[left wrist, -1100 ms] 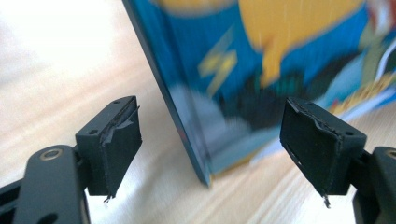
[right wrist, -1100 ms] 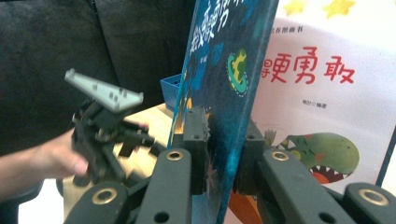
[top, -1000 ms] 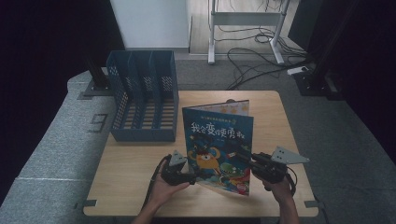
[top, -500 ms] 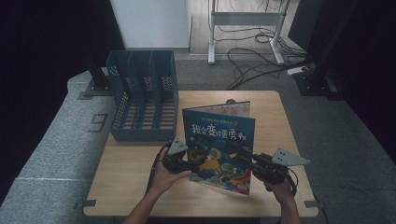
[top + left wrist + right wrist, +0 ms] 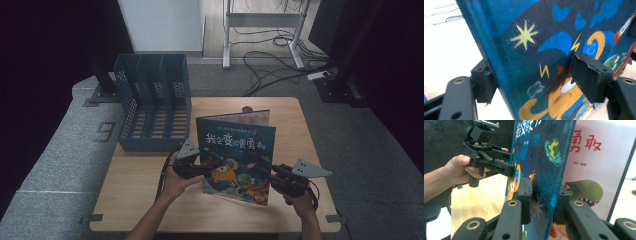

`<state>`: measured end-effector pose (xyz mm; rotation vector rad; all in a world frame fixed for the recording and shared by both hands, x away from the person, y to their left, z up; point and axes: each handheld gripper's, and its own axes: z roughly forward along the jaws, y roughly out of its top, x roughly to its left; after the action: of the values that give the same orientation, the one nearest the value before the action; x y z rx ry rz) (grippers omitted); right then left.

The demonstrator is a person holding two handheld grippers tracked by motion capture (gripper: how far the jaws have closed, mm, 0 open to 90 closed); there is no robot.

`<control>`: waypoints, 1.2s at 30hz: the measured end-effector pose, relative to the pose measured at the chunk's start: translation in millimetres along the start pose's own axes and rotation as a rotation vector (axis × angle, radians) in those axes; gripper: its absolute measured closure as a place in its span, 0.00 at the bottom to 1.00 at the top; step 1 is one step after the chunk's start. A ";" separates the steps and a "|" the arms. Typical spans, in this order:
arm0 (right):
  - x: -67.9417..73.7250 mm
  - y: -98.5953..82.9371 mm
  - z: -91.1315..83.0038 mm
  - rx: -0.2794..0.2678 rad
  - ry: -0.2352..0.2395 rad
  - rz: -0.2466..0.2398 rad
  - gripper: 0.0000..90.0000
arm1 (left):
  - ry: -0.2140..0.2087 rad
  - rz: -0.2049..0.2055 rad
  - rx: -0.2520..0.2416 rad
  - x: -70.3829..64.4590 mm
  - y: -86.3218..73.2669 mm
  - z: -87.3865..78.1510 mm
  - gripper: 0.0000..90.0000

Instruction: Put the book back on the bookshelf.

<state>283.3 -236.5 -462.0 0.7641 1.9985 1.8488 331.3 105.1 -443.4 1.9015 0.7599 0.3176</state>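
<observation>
Two grippers hold one book (image 5: pixel 235 150) upright above the table (image 5: pixel 140 200), just right of the blue rack (image 5: pixel 152 107). Left gripper (image 5: pixel 212 166) clamps the front cover near the spine, its jaws on either side; right gripper (image 5: pixel 263 170) pinches the cover's opposite edge.

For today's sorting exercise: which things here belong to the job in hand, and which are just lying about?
In the job: picture book, left gripper, right gripper, blue file rack.
Lying about: floor cables, metal stand.
</observation>
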 end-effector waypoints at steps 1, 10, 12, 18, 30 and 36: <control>-0.6 -0.5 -0.2 0.002 -0.002 0.000 0.80 | 0.002 0.005 -0.006 -0.3 0.2 -1.2 0.31; -6.2 -6.0 -0.2 0.033 -0.044 -0.008 0.73 | 0.004 0.032 -0.075 -9.2 1.8 -11.3 0.39; -7.5 -7.2 0.1 0.036 -0.053 -0.006 0.71 | -0.007 0.033 -0.078 -10.1 1.9 -12.0 0.40; -9.4 -9.7 2.5 0.054 -0.097 -0.019 0.66 | -0.032 0.033 -0.085 -11.3 2.4 -13.8 0.41; -12.9 -12.5 2.5 0.060 -0.116 -0.015 0.63 | -0.045 0.024 -0.092 -15.7 1.1 -16.8 0.50; -13.2 -12.8 0.7 0.061 -0.104 -0.021 0.62 | -0.083 0.034 -0.099 -17.9 -2.3 -19.4 0.51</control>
<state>292.2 -243.8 -476.3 0.8356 1.9976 1.7068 306.5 108.4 -434.8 1.8244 0.6458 0.2910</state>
